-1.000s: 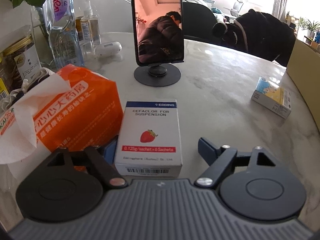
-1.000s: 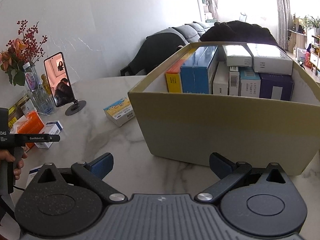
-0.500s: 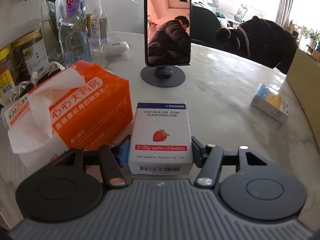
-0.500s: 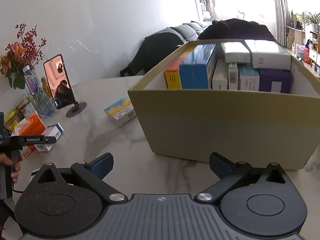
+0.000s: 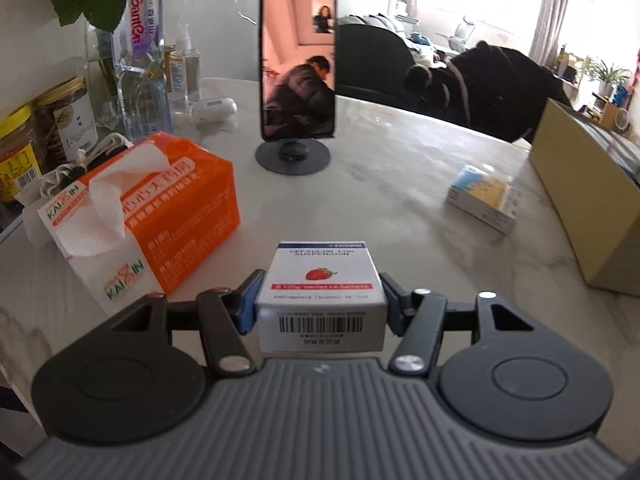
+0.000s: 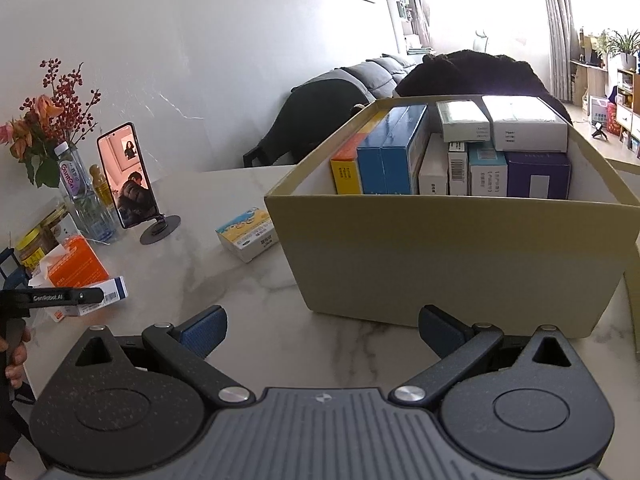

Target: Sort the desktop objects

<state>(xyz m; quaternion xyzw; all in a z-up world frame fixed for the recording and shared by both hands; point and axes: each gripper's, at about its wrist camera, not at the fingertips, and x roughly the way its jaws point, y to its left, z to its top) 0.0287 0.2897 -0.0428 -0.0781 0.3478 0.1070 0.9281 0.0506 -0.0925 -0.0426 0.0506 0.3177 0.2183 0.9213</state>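
Observation:
My left gripper is shut on a white medicine box with a strawberry picture and holds it lifted off the marble table. The same box shows in the right wrist view. A blue and yellow medicine box lies on the table to the right, next to the cardboard box. My right gripper is open and empty in front of the cardboard box, which holds several medicine boxes standing upright.
An orange tissue pack lies left of the held box. A phone on a round stand is behind it. A water bottle, jars, a vase and small bottles crowd the far left.
My left gripper closed on the strawberry medicine box and lifted it off the table, pulling back from the tissue pack. The right gripper stayed open and barely moved.

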